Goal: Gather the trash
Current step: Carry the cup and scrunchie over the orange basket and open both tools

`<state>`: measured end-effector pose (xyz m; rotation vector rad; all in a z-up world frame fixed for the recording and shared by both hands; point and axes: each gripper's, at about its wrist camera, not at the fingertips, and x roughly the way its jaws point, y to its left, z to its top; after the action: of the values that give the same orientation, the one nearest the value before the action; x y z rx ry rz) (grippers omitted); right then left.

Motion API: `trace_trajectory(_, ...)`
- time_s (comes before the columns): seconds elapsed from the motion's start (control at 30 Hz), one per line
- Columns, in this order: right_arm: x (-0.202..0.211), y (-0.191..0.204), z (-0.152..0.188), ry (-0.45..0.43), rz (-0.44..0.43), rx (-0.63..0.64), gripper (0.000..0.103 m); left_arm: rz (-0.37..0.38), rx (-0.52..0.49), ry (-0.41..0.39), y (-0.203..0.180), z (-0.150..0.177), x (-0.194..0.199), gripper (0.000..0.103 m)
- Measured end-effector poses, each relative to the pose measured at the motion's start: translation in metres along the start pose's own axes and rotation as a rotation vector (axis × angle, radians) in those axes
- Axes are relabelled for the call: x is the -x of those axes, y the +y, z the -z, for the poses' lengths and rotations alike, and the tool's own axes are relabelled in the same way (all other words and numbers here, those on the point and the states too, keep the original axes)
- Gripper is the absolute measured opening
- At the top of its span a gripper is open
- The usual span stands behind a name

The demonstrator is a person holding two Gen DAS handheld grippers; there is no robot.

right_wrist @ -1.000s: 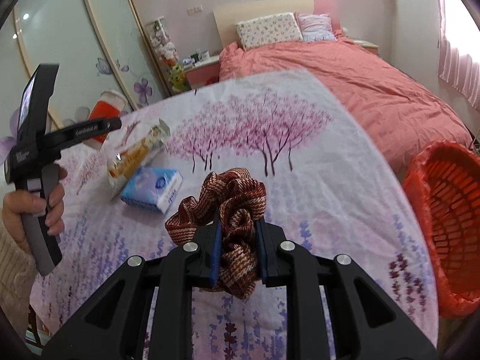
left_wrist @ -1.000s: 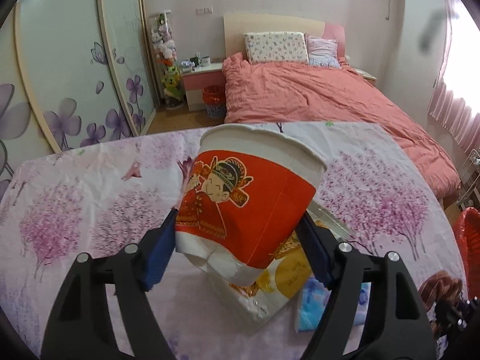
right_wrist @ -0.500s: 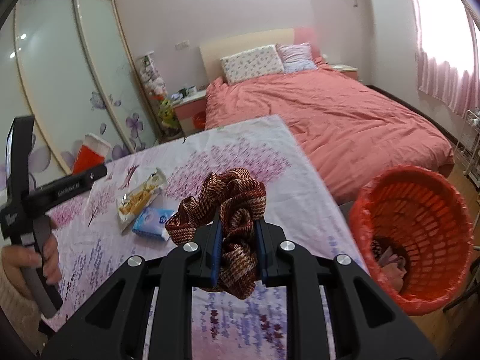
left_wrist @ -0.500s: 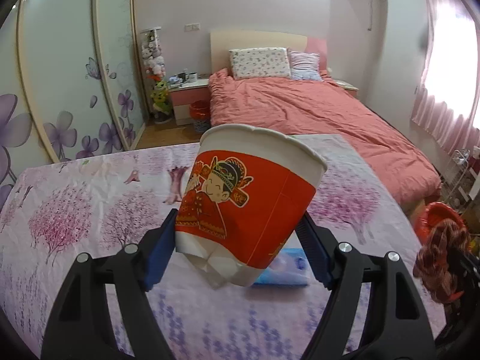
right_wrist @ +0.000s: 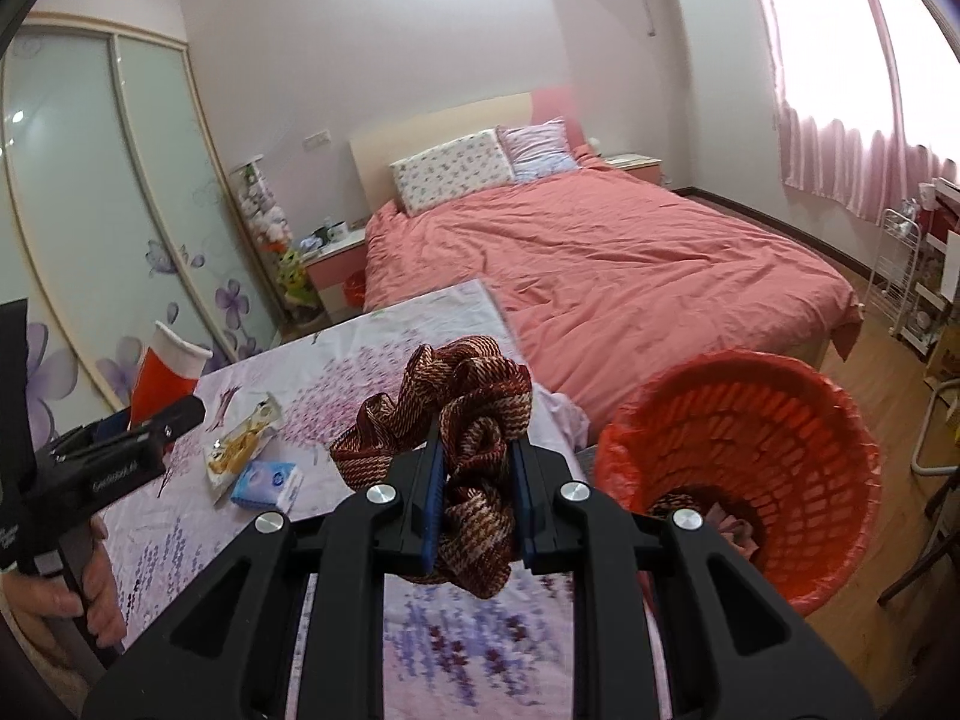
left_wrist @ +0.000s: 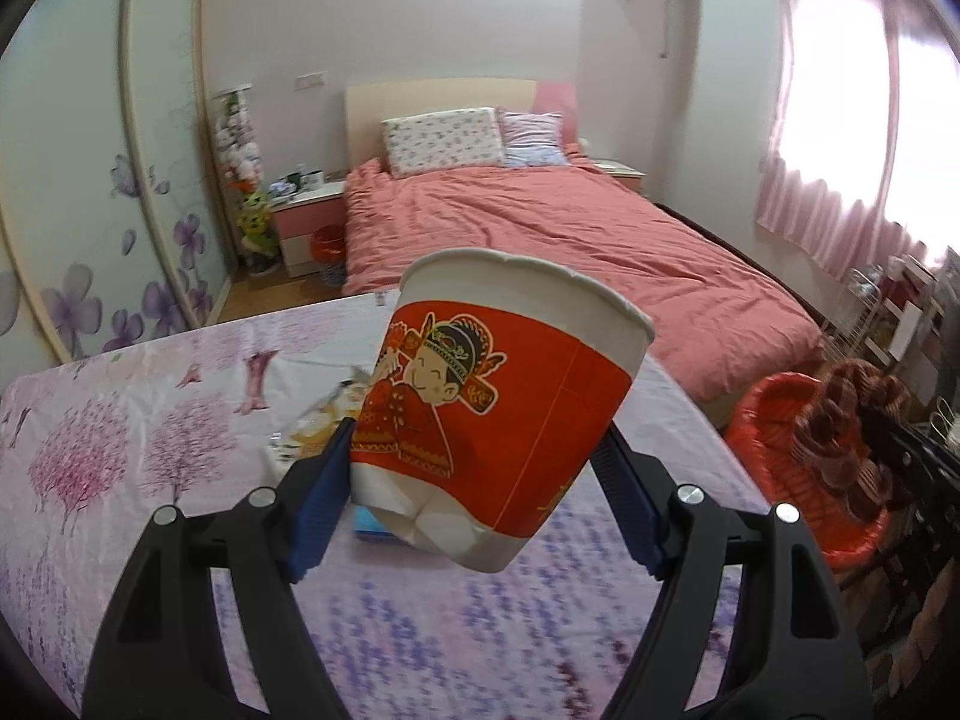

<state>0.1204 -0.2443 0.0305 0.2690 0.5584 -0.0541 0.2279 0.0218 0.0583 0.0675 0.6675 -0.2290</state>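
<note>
The paper cup (left_wrist: 504,414) is clamped at its lower sides between the wide-set jaws of the left gripper (left_wrist: 474,498). Its long axis tilts, mouth up and to the right, base toward the camera. The right gripper (right_wrist: 477,498), jaws narrow, pinches a woven brown-and-cream scrunchie (right_wrist: 462,420) above the worktop (right_wrist: 360,384) edge, pointing downward beside the orange trash basket (right_wrist: 780,462). A hand (right_wrist: 78,594) grips the left gripper's handle. A snack wrapper (right_wrist: 240,444) and a tissue pack (right_wrist: 267,483) lie touching on the worktop.
</note>
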Motion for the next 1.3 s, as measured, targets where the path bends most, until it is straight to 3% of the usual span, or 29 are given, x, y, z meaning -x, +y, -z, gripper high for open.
trace_trajectory(0.47,0.011,-0.078,-0.003,-0.036,0.125,-0.106,0.019,0.172,-0.109,0.019,-0.108,0.005,-0.010,0.075)
trace_trajectory(0.83,0.003,-0.140,0.000,-0.025,0.211,-0.189,0.019,0.289,-0.191,0.071,-0.192,0.018,-0.042,0.075)
trace_trajectory(1.17,-0.006,-0.179,-0.005,-0.017,0.237,-0.264,0.020,0.376,-0.235,0.148,-0.250,0.032,-0.082,0.075)
trace_trajectory(1.3,-0.015,-0.188,-0.007,0.014,0.207,-0.307,0.030,0.378,-0.261,0.177,-0.265,0.040,-0.097,0.077)
